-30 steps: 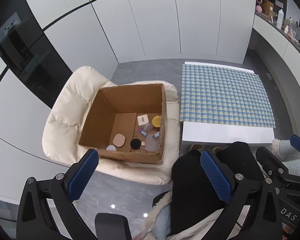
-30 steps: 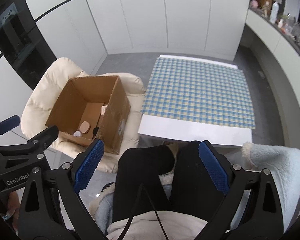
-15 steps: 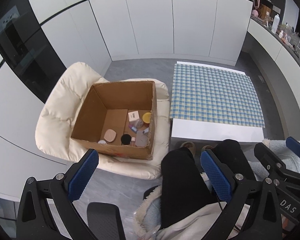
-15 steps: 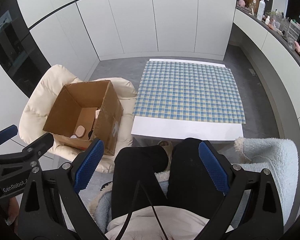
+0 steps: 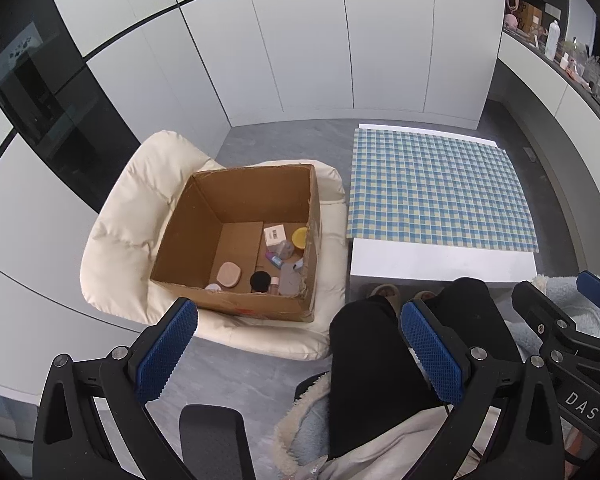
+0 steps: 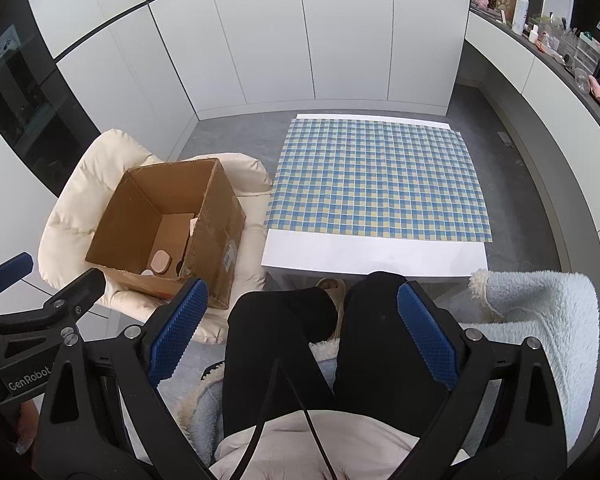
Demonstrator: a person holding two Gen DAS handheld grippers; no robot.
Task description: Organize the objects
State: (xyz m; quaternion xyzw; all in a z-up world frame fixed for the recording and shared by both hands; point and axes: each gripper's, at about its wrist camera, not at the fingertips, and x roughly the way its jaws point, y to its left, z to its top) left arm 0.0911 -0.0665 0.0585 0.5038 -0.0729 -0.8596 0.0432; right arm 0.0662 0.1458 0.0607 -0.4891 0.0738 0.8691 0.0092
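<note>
An open cardboard box (image 5: 204, 236) (image 6: 216, 216) rests on a cream padded chair (image 5: 128, 216) (image 6: 72, 204). Inside lie several small cosmetics: a white carton (image 5: 275, 235), a yellow lid (image 5: 300, 236), a peach compact (image 5: 229, 274) (image 6: 161, 262), a black round lid (image 5: 259, 279) and a grey case (image 5: 290, 282). A low table with a blue checked cloth (image 5: 440, 196) (image 6: 376, 184) stands to the right, with nothing on it. My left gripper (image 5: 300, 344) hangs open high above the floor, short of the box. My right gripper (image 6: 300, 328) is open above the person's knees.
The person's black-trousered legs (image 5: 384, 360) (image 6: 312, 340) and slippers fill the near foreground by the table's white front edge (image 6: 372, 252). A fluffy pale blue sleeve (image 6: 540, 312) is at right. White cabinets line the back; a cluttered counter (image 6: 540, 36) runs along the right wall.
Both cameras have drawn back and up, so the box, chair and table look smaller and farther. Both grippers stayed open and nothing was picked up.
</note>
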